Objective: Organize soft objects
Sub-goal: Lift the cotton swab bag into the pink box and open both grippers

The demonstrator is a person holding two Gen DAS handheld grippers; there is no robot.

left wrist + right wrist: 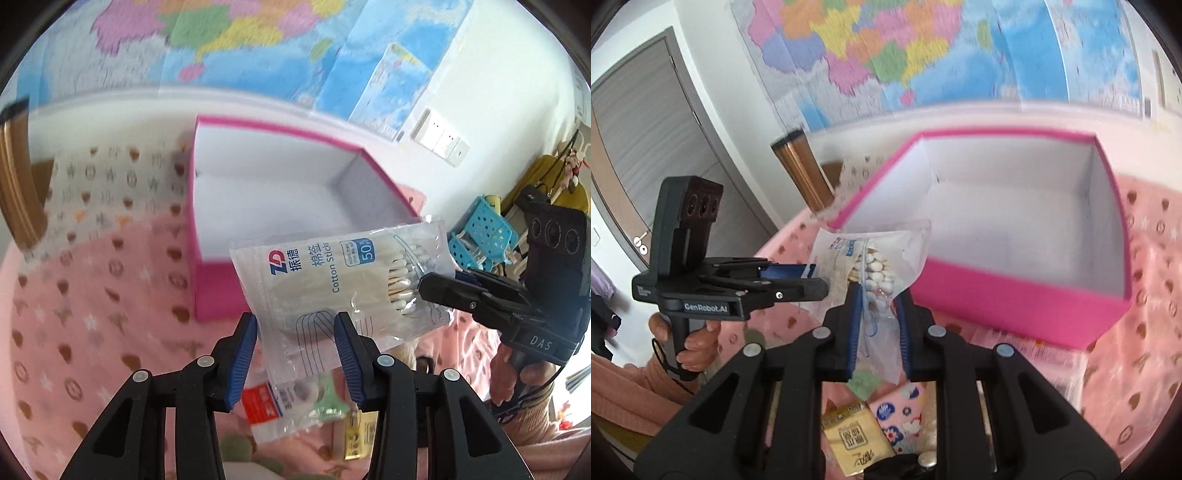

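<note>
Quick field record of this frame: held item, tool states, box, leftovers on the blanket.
held item: cotton swab bag, lifted in front of the pink box
right tool: shut on the bag's swab end
left tool: open, bag's other end between its fingers, contact unclear
pink box: open, nothing visible inside
blanket: pink, patterned, under everything
leftovers: gold sachet, floral packet
</note>
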